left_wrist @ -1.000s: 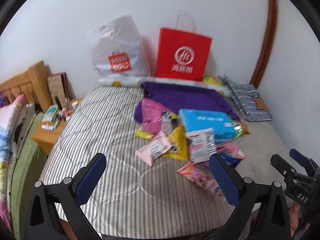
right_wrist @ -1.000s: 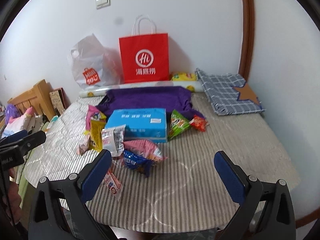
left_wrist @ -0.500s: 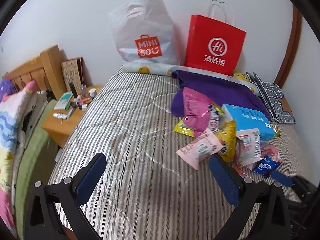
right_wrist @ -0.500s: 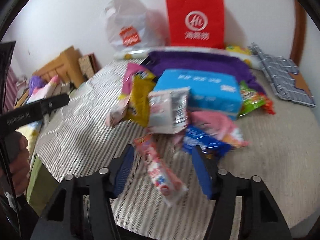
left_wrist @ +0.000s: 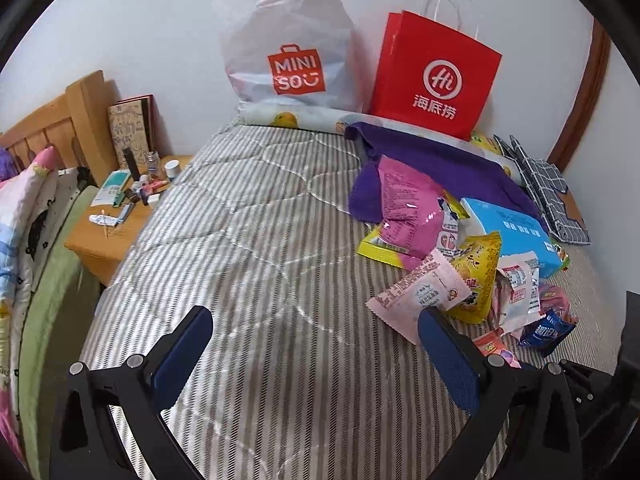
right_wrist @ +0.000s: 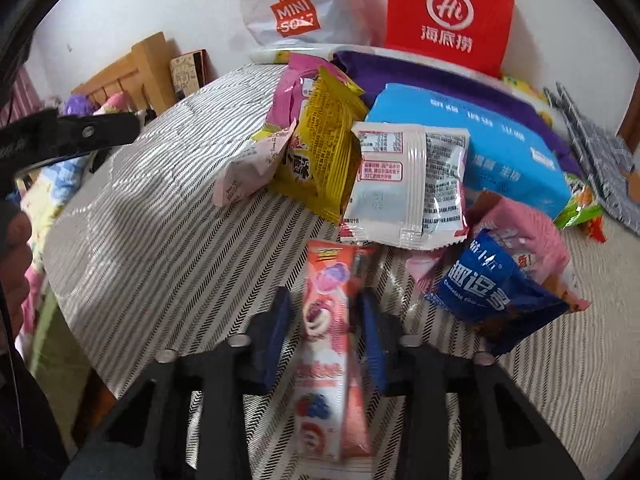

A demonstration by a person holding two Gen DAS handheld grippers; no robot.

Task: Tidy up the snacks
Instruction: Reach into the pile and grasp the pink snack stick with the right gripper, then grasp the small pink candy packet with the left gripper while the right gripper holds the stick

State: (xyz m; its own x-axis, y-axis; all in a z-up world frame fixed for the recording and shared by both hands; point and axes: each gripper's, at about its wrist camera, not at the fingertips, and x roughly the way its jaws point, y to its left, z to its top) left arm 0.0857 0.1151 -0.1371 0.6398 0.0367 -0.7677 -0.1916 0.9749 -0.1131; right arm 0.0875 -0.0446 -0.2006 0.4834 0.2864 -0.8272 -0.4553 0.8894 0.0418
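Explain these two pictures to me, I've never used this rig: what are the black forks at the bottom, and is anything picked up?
No robot here: a person holds a two-finger gripper in each hand, each carrying a fisheye camera looking along its fingers. The left view shows the left gripper open over the bare striped bedcover, beside the snack pile. In the right view, the right gripper is closing around a long pink snack packet lying on the bed; whether the pads touch it yet, I cannot tell. Behind it lie a yellow packet, a white packet and a blue packet.
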